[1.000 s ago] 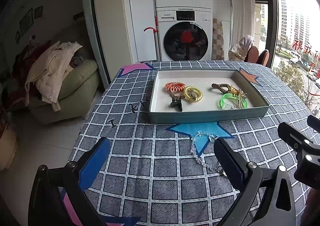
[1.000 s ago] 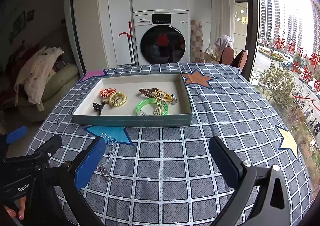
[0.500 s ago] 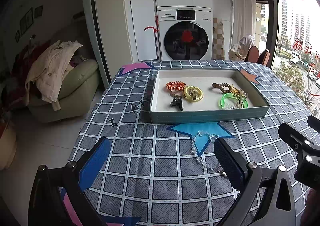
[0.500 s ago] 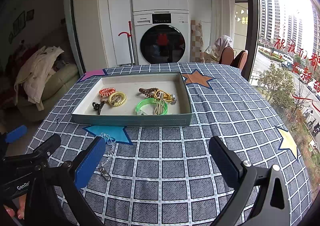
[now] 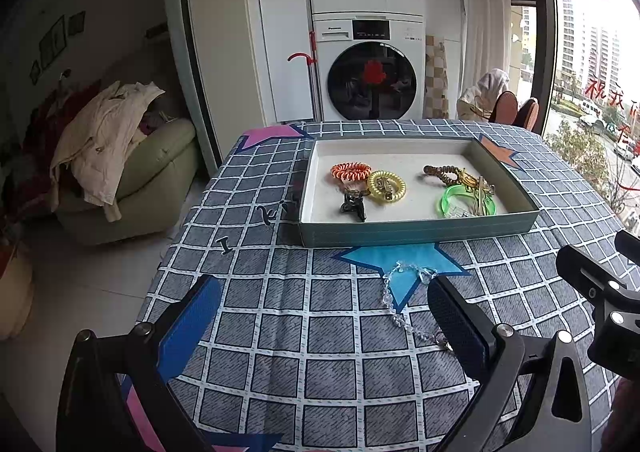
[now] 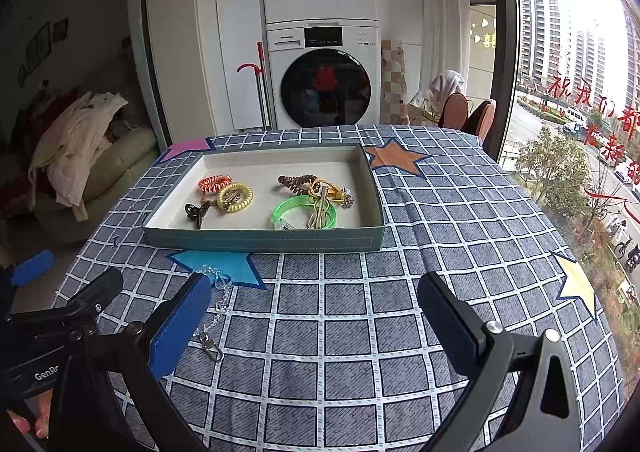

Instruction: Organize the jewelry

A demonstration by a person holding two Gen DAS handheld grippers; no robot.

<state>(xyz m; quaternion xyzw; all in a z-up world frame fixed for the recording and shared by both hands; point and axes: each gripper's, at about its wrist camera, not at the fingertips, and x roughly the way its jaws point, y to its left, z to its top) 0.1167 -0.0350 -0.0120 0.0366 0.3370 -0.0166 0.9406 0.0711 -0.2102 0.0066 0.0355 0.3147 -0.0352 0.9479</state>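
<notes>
A shallow grey-green tray (image 5: 416, 232) (image 6: 264, 242) sits mid-table. It holds an orange coil tie (image 5: 350, 170), a yellow coil tie (image 5: 386, 185), a dark claw clip (image 5: 353, 205), a brown coil tie (image 5: 442, 173), a green bangle (image 5: 452, 199) and gold pieces. A clear bead chain with a clasp (image 5: 400, 304) (image 6: 218, 302) lies on the cloth in front of the tray, over a blue star. My left gripper (image 5: 320, 316) is open and empty, its right finger beside the chain. My right gripper (image 6: 316, 312) is open and empty, its left finger beside the chain.
The table has a grey checked cloth with coloured stars (image 6: 394, 159). Stacked washing machines (image 5: 368, 63) stand behind it. A sofa with clothes (image 5: 120, 155) is at the left, chairs and a window at the right. The table's left edge drops to the floor (image 5: 80, 284).
</notes>
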